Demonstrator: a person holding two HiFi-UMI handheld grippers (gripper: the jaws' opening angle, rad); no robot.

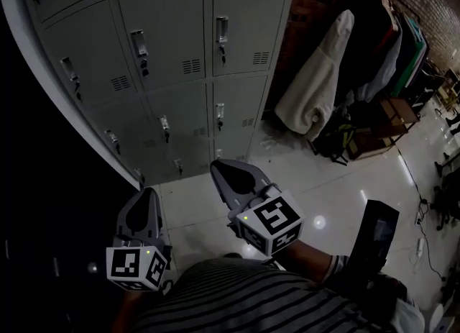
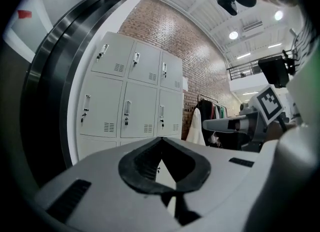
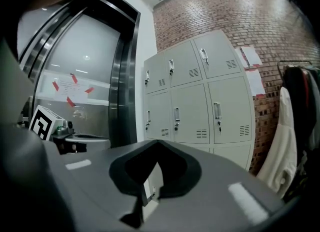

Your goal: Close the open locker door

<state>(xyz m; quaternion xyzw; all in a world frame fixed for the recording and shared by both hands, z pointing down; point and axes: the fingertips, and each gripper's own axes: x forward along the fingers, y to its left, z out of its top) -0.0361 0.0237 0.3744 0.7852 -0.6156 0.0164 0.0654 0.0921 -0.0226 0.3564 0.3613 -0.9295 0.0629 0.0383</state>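
Pale grey metal locker doors (image 1: 180,58) stand at twelve o'clock, every one we see shut flush, so their insides are hidden. We hold the left gripper (image 1: 149,193) and right gripper (image 1: 220,167) before them, each with jaws pressed together on nothing. A white coat (image 1: 316,87) hangs at two o'clock, and glossy floor (image 1: 338,195) lies open at three.

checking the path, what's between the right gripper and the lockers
Only bare floor lies between the right gripper and the lockers, in the head view.
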